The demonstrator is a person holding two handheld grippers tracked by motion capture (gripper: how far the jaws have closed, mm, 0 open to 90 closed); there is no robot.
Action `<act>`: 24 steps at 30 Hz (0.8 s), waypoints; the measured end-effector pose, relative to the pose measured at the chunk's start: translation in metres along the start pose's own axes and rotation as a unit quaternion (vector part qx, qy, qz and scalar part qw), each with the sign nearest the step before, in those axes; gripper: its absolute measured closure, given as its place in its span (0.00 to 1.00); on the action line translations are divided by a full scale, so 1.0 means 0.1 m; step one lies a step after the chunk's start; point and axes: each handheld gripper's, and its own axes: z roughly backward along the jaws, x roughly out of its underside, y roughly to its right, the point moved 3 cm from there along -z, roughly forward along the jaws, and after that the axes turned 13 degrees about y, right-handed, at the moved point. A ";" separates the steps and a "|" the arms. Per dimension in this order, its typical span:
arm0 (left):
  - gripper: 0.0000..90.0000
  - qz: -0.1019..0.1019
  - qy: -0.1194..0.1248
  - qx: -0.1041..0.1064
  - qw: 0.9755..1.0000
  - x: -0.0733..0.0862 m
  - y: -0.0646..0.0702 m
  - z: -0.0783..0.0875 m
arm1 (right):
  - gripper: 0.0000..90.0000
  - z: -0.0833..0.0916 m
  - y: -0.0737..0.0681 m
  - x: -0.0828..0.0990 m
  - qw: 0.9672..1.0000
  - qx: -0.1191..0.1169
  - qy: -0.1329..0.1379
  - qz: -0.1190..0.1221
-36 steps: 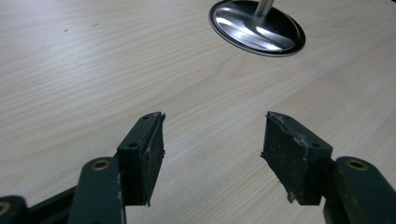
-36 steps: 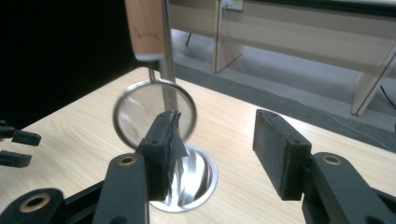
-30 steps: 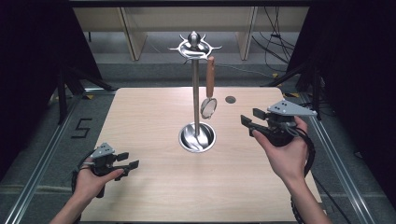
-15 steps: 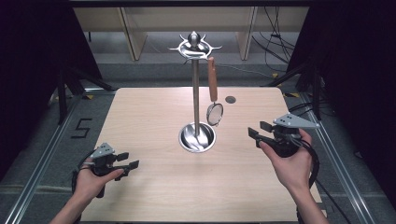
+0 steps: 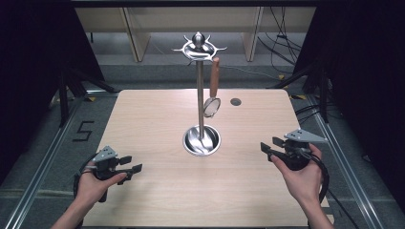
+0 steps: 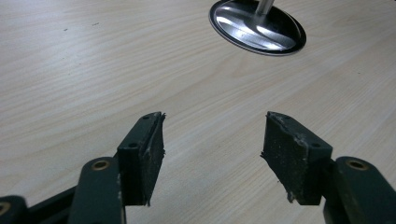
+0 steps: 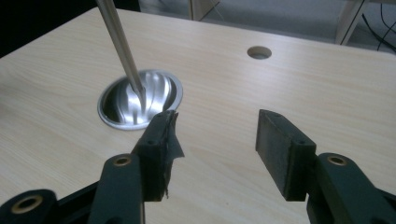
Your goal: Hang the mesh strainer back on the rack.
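- The utensil stand (image 5: 201,90) is upright near the centre of the light wooden worktop (image 5: 157,114). It consists of a round polished base dish (image 5: 202,140), a vertical metal pole (image 5: 200,100) and a crown of hooks (image 5: 199,46) at the top.
- A small strainer (image 5: 213,93) with a brown wooden handle hangs from one hook on the right side of the crown. Its round mesh head points down, just beside the pole and above the base dish, clear of the worktop.
- The left claw (image 5: 131,164) sits low over the near left corner of the worktop, held in the person's left hand (image 5: 93,183). It is well apart from the stand.
- In the left gripper view, the left claw (image 6: 212,140) is released: the two black jaws stand wide apart with bare wood grain between them. The base dish (image 6: 258,27) lies ahead, toward the upper right.
- The right claw (image 5: 269,147) is over the near right part of the worktop, held in the person's right hand (image 5: 301,179), and points left toward the stand.
- In the right gripper view, the right claw (image 7: 215,135) is released and grasps nothing. The base dish (image 7: 139,103) and the lower pole (image 7: 120,49) lie ahead on the left; the tip of the left jaw overlaps the dish rim in this view.
- A round cable hole (image 7: 259,52) is in the worktop beyond the right claw, well apart from the stand.
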 end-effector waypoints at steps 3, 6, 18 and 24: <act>0.41 0.000 0.000 0.000 1.000 0.00 0.00 0.00 | 0.54 -0.01 0.02 0.11 1.000 0.003 -0.012 -0.006; 0.41 0.000 -0.001 0.000 1.000 0.00 0.00 0.00 | 0.53 -0.03 0.06 0.21 1.000 0.004 -0.023 -0.007; 0.41 0.000 0.002 0.002 1.000 0.00 0.00 0.00 | 0.53 -0.04 0.17 0.48 0.999 0.018 -0.045 -0.024; 0.41 -0.005 -0.004 0.002 1.000 -0.01 0.00 0.00 | 0.52 -0.05 0.21 0.54 0.998 0.022 -0.054 -0.035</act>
